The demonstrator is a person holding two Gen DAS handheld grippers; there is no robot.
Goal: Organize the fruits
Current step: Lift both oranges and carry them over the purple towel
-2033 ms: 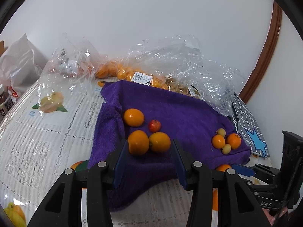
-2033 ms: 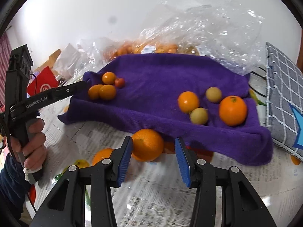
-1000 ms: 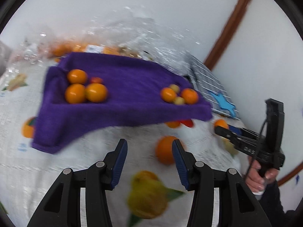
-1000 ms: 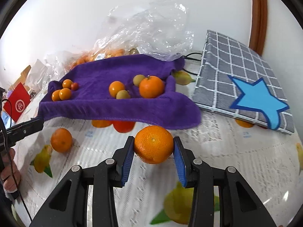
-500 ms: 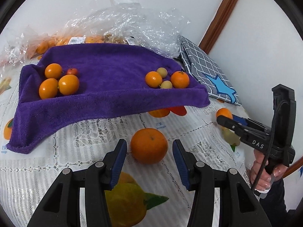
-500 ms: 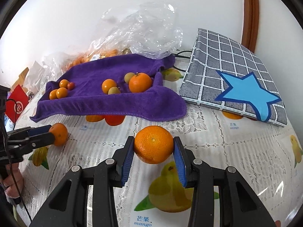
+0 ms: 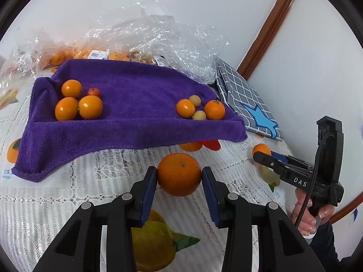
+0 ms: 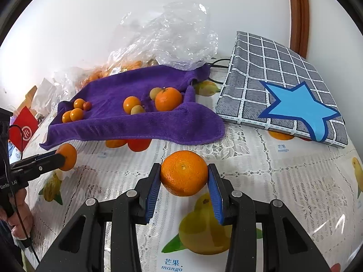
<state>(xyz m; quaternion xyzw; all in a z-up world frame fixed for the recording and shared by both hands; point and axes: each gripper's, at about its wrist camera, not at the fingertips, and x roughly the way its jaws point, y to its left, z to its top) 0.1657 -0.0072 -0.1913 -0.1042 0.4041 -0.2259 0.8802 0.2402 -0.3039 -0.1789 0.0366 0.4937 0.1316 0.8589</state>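
A purple towel carries two fruit groups: three oranges with a small red fruit on the left, and two oranges with two small yellow fruits on the right. In front of it, on the tablecloth, an orange sits between the blue pads of my left gripper. The jaws are closing and both pads touch its sides. My right gripper is shut on another orange, just above the cloth. Each gripper also shows in the other's view, the left gripper and the right gripper.
Crumpled clear plastic bags with more fruit lie behind the towel against the wall. A grey checked pad with a blue star lies at the right. A red box stands far left. The tablecloth has printed fruit pictures.
My left gripper has come forward around the loose orange and its jaws have narrowed onto it. The right gripper keeps its orange and has barely moved.
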